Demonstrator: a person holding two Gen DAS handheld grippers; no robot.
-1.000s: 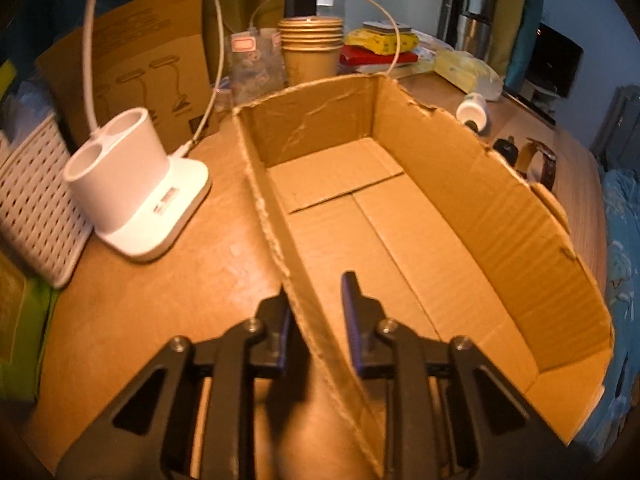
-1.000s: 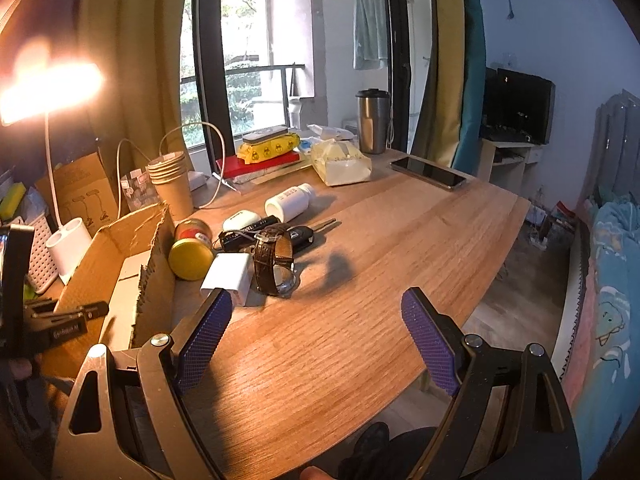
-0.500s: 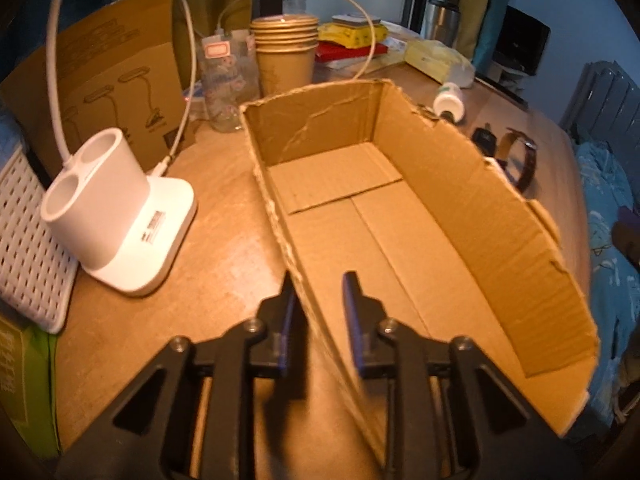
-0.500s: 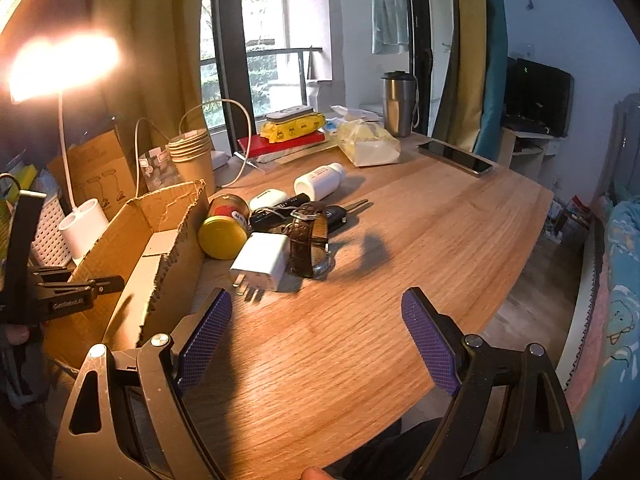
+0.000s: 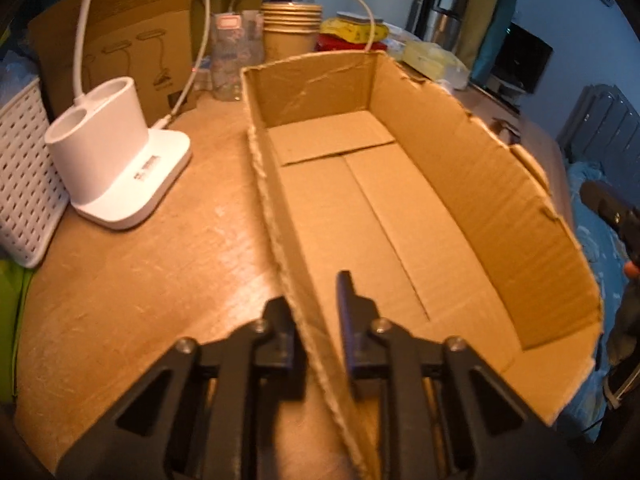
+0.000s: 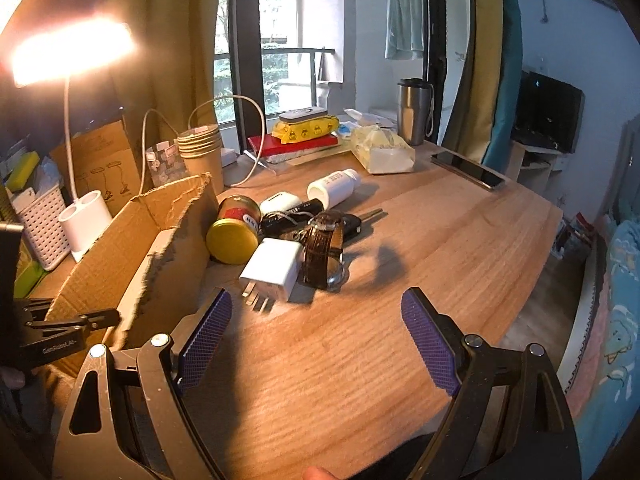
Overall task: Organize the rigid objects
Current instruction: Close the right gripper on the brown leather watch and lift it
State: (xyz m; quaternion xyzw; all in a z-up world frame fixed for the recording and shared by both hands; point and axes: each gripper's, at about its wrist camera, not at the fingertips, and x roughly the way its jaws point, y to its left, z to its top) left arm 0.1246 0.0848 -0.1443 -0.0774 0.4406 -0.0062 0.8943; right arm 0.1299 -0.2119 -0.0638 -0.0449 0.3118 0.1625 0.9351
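Right beside the cardboard box [image 6: 132,248], the jar [image 6: 233,229] with the yellow lid leans on its torn outer wall, with the white charger [image 6: 276,267], brown-strapped watch [image 6: 325,249], key and white bottle [image 6: 334,189] crowded just past it on the wooden table [image 6: 400,288]. Your left gripper [image 5: 310,300] has just closed and pinches the box's near wall; your right gripper [image 6: 316,328] hangs spread wide over bare wood. Only the left wrist view shows the box floor; only the right shows the pile. The left tool's lettering is blurred.

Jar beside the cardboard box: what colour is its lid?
Yellow; the jar lies on its side, clearest in the right wrist view.
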